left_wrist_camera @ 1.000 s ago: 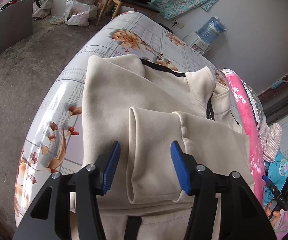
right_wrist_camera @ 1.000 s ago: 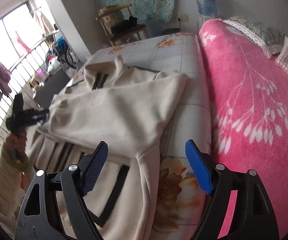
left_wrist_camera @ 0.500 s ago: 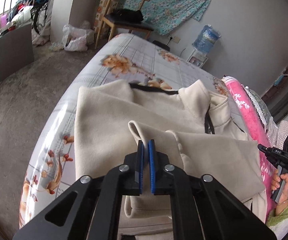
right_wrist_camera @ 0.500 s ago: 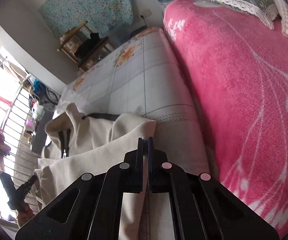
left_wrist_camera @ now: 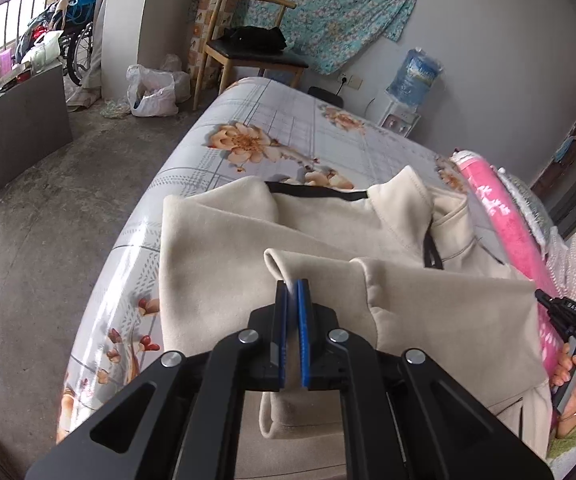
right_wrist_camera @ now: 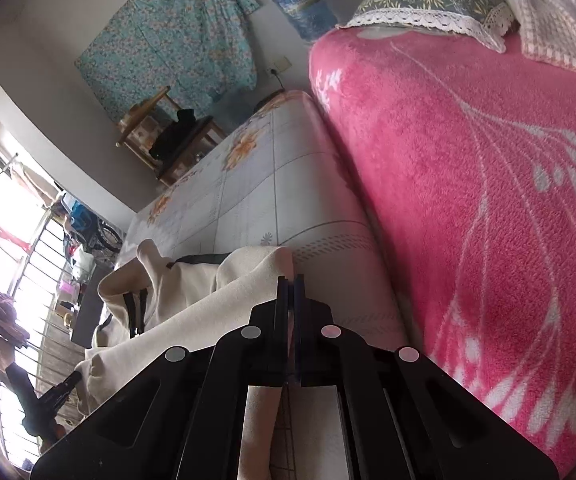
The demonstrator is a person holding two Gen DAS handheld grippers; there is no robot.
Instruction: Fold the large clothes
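Beyond the floral bed sheet (left_wrist_camera: 288,128) stands 1 wooden chair (left_wrist_camera: 247,44); a white plastic bag (left_wrist_camera: 149,94) lies left of it, a water bottle (left_wrist_camera: 414,78) to its right.

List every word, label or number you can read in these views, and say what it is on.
None can be read for certain.
Right gripper: small pale marking on its black body, too small to read.
Water bottle: blue label print, blurred.
Box below the bottle: pictures only, no legible words.

left wrist: close, downward | right wrist: same | shared: jacket (left_wrist_camera: 223,248)
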